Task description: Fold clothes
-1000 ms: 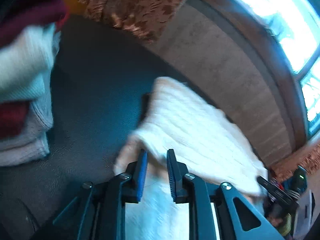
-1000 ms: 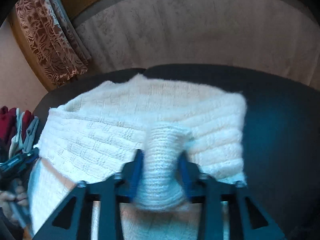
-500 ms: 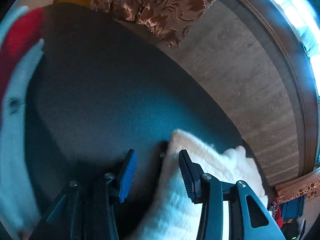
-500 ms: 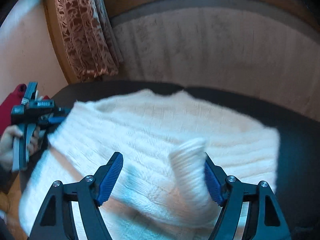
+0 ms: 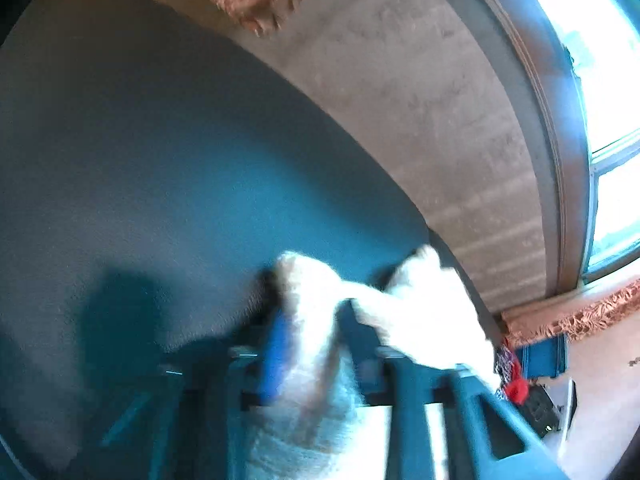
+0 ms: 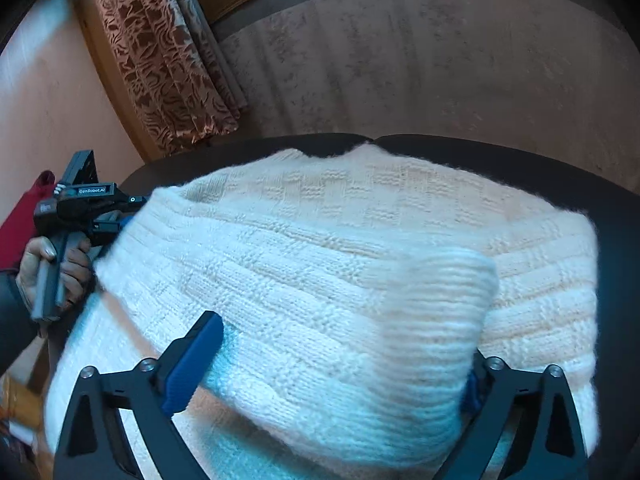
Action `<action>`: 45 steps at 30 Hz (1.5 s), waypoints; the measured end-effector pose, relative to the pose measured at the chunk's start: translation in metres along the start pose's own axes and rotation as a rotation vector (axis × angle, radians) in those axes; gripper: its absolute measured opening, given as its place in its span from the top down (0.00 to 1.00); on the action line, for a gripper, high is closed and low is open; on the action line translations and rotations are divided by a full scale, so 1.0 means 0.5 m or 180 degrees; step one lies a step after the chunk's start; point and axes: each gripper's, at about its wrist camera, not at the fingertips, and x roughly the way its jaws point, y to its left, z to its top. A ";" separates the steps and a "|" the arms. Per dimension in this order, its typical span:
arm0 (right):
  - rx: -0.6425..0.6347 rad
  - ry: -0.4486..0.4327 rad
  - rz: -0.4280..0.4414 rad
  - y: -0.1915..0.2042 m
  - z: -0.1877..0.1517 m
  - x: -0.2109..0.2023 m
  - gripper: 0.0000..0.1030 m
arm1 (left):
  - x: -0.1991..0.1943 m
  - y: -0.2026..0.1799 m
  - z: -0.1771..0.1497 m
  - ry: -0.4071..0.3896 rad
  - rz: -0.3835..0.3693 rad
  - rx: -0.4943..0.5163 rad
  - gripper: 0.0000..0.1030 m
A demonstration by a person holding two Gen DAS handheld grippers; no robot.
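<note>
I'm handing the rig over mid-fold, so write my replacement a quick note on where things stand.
Left tool: shut on a bunched edge of the cream sweater, at its left side.
Right tool: open, jaws spread wide, with a folded-over sleeve lying loose between them.
The sweater lies spread on the dark table.
Done: sleeve laid across the body.
Left: probably fold in the left side, then fold the body over.

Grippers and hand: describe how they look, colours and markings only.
The right gripper has black frame arms with triangular cut-outs, silver screws and blue ribbed pads. The left gripper has the same black frame and blue pads; its black body bears white lettering. The hand on its grey handle wears a dark sleeve.
</note>
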 end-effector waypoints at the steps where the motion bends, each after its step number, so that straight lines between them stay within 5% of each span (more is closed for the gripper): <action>1: -0.0013 0.0005 -0.0017 0.003 0.001 0.003 0.02 | -0.011 -0.008 -0.005 -0.0051 0.0036 0.0041 0.89; 4: -0.0055 0.0016 -0.0076 0.012 0.001 0.009 0.02 | -0.086 -0.060 -0.029 -0.0634 0.0292 0.0320 0.91; 6: -0.0116 0.0038 -0.0152 0.020 0.001 0.015 0.02 | -0.103 -0.101 -0.052 -0.0929 0.0778 0.0686 0.91; 11: -0.0265 0.0113 -0.0323 0.036 0.001 0.028 0.00 | 0.020 -0.083 -0.069 -0.0518 0.1721 0.1033 0.88; 15: -0.0305 0.0133 -0.0388 0.038 0.002 0.033 0.00 | 0.003 -0.088 -0.051 -0.0641 0.1795 0.0771 0.74; 18: -0.0292 0.0127 -0.0379 0.035 0.001 0.032 0.00 | -0.069 -0.097 -0.056 -0.0923 0.1881 0.0513 0.74; 21: -0.0240 0.0111 -0.0323 0.029 0.001 0.031 0.00 | -0.138 -0.117 -0.100 -0.1138 0.1497 0.0494 0.74; 24: -0.0151 0.0074 -0.0233 0.019 0.001 0.028 0.00 | -0.127 -0.155 -0.159 -0.1018 0.1415 0.0959 0.73; 32: 0.0098 0.0052 -0.0586 -0.002 0.013 0.042 0.00 | -0.020 -0.167 -0.189 -0.0776 0.1856 0.1289 0.66; 36: 0.0134 0.0043 -0.0541 -0.007 0.017 0.048 0.00 | 0.007 -0.166 -0.200 -0.0770 0.2066 0.1441 0.66; 45: 0.0311 0.0046 -0.0155 -0.039 0.004 -0.001 0.00 | -0.047 -0.125 -0.175 -0.0698 0.1982 0.1132 0.55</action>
